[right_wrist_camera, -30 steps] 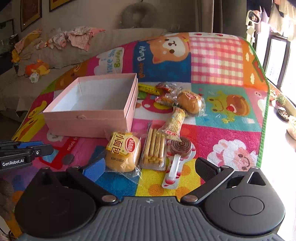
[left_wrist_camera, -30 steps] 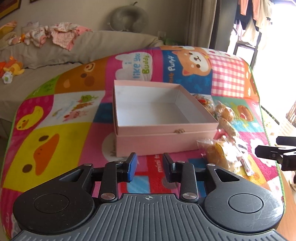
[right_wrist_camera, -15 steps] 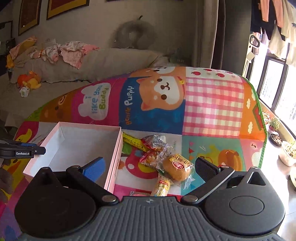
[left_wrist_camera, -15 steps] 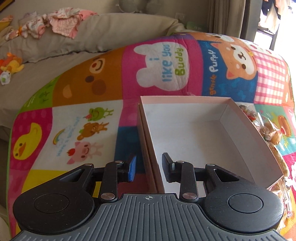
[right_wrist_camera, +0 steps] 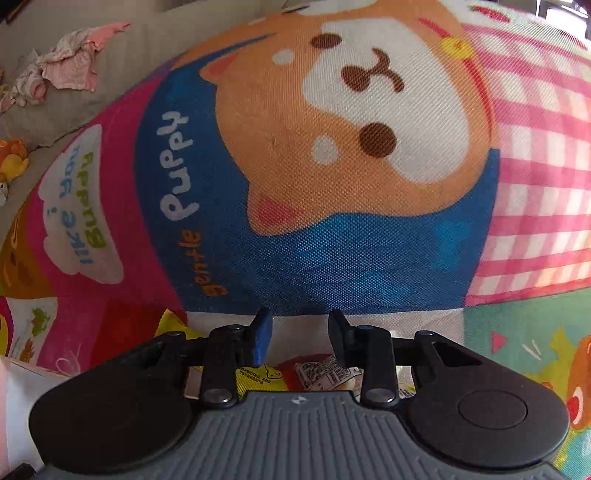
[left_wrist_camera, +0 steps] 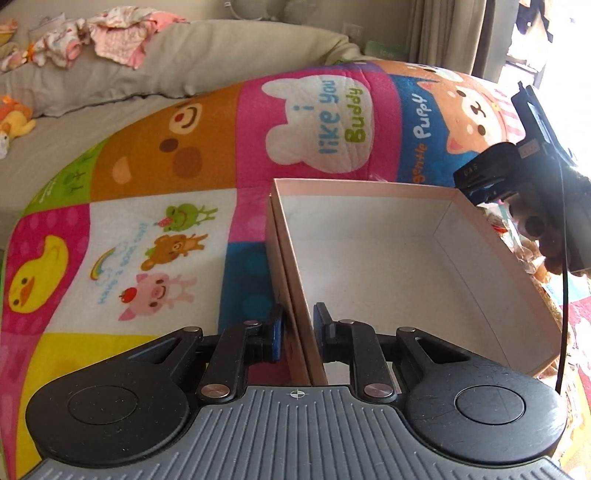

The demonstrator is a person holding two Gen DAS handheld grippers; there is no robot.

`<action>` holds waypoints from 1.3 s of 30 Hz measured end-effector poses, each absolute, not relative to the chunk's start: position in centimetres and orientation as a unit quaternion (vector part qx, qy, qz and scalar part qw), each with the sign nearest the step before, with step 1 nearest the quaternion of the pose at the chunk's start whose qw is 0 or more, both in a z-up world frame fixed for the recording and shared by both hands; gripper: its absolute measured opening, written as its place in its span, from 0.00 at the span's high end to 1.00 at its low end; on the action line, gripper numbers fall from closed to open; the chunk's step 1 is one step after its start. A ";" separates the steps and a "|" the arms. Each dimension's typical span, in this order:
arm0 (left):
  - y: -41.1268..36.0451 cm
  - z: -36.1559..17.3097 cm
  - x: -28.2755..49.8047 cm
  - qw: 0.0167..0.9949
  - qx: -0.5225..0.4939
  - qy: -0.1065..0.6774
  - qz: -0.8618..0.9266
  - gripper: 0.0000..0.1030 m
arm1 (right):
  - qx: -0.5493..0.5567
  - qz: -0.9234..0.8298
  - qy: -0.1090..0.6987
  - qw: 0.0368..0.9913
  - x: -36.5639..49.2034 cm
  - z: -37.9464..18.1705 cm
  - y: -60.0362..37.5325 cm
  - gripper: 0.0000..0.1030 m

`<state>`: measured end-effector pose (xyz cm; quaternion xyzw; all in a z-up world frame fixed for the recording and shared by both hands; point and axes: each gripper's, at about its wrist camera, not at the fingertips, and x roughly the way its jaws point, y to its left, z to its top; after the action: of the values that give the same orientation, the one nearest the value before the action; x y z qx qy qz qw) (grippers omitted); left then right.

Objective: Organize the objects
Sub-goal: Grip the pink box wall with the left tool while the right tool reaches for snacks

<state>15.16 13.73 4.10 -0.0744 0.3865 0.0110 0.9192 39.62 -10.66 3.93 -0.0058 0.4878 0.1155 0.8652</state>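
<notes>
Left gripper (left_wrist_camera: 297,328) straddles the left wall of the pink box (left_wrist_camera: 369,258), one finger outside, one inside; the fingers look close on the wall but whether they actually pinch it, cannot tell. The box sits open and empty on the cartoon play mat (left_wrist_camera: 147,166), which covers the bed, with a grey pillow (left_wrist_camera: 221,55) and baby clothes (left_wrist_camera: 110,33) behind.

Right gripper (right_wrist_camera: 300,332) is low over the mat, just past the box's right side. Its fingers are partly apart, nothing clearly between them. A yellow snack packet (right_wrist_camera: 258,376) and another printed wrapper (right_wrist_camera: 325,373) lie under and just behind the fingertips. In the left view more snack packets (left_wrist_camera: 532,258) show beside the box's right wall, half hidden by the right gripper.

Step judged: early. The box is being steadied and the first snack approached; nothing packed yet.

Next move likely calls for the right fingers to settle around one packet, close, lift, and carry it left over the wall into the box. Crinkly wrappers may slip, so grab the body, not the edge.
</notes>
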 end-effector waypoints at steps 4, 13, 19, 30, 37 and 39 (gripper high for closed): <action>13.9 4.1 15.2 0.919 -0.084 0.384 0.011 0.81 | -0.045 0.140 0.500 0.853 37.6 3.6 -11.5 0.72; 14.1 3.9 14.9 0.921 -0.098 0.378 0.009 0.81 | -0.110 0.145 0.496 0.849 26.4 4.9 -17.9 0.72; 14.0 3.8 14.6 0.920 -0.099 0.379 0.018 0.81 | -0.128 0.231 0.421 0.868 26.7 7.0 -15.8 0.60; 13.8 4.0 14.9 0.916 -0.092 0.391 0.026 0.82 | -0.048 0.308 0.453 0.835 33.4 2.7 -14.3 0.69; 13.6 3.7 15.3 0.918 -0.094 0.384 0.014 0.82 | -0.039 0.249 0.480 0.840 27.4 4.7 -18.4 0.78; 13.4 3.6 15.3 0.920 -0.095 0.379 0.002 0.82 | -0.037 0.241 0.479 0.843 24.5 5.5 -19.4 0.78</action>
<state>15.34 13.36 3.57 -0.0949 0.3794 0.0023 0.9203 24.49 -19.38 5.51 -0.0365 0.4793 0.2411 0.8431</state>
